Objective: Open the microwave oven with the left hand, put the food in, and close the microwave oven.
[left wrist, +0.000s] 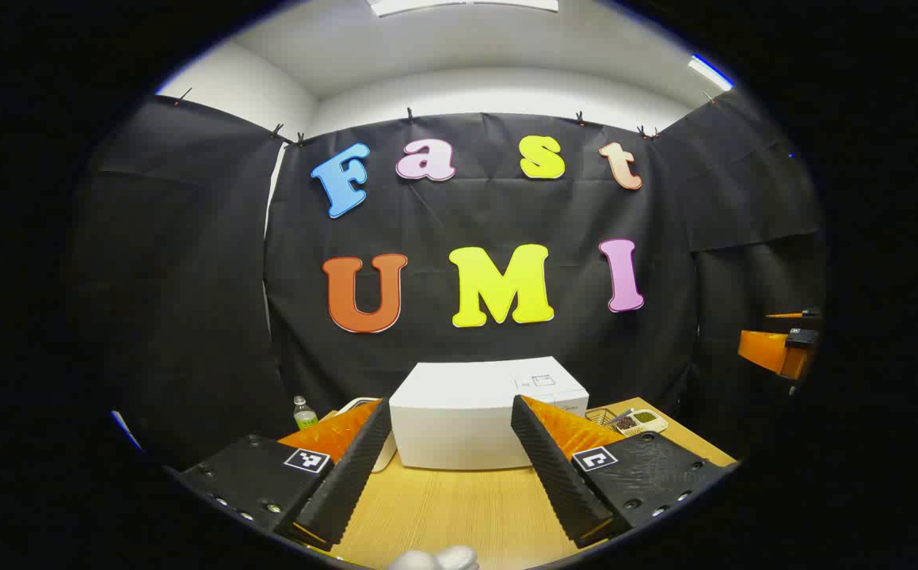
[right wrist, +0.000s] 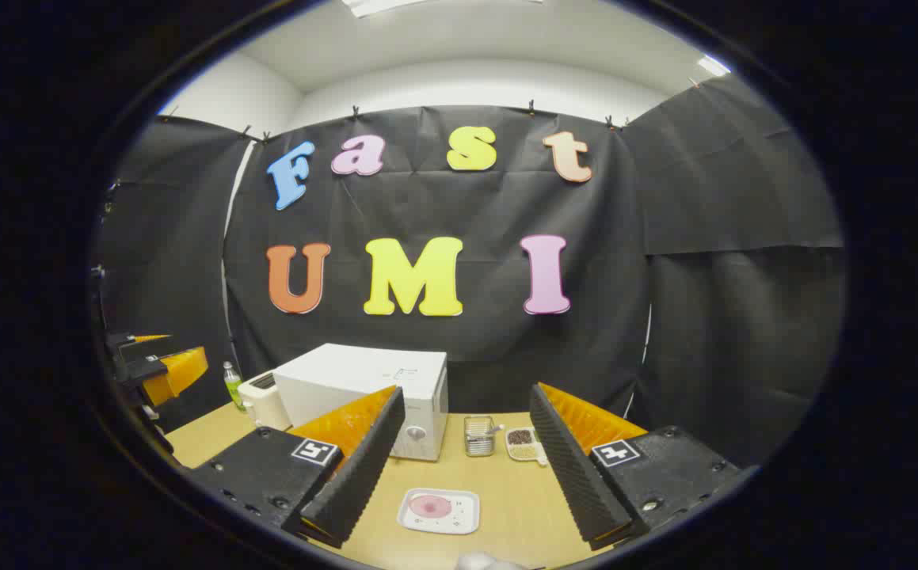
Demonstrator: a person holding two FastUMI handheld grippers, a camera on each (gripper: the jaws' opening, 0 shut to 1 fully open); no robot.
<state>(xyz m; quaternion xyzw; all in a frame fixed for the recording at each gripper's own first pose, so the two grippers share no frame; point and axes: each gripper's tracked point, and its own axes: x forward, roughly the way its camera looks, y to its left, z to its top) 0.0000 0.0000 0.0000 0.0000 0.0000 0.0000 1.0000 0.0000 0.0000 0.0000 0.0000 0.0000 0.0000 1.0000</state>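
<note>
The white microwave oven (left wrist: 466, 423) sits shut at the back of the wooden table (left wrist: 459, 507), straight ahead of the left gripper (left wrist: 449, 475), whose jaws gape wide and empty. The right gripper (right wrist: 462, 483), equally wide, hangs above the plated food (right wrist: 438, 510), with the oven off to its left.

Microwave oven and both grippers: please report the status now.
Left gripper open, right gripper open, both empty. Microwave oven closed. Food tray on table, nothing blocking.

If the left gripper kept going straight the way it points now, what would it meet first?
Most likely the microwave: it sits dead ahead between the left gripper's open fingers, with bare table before it. How far off is unclear.
</note>
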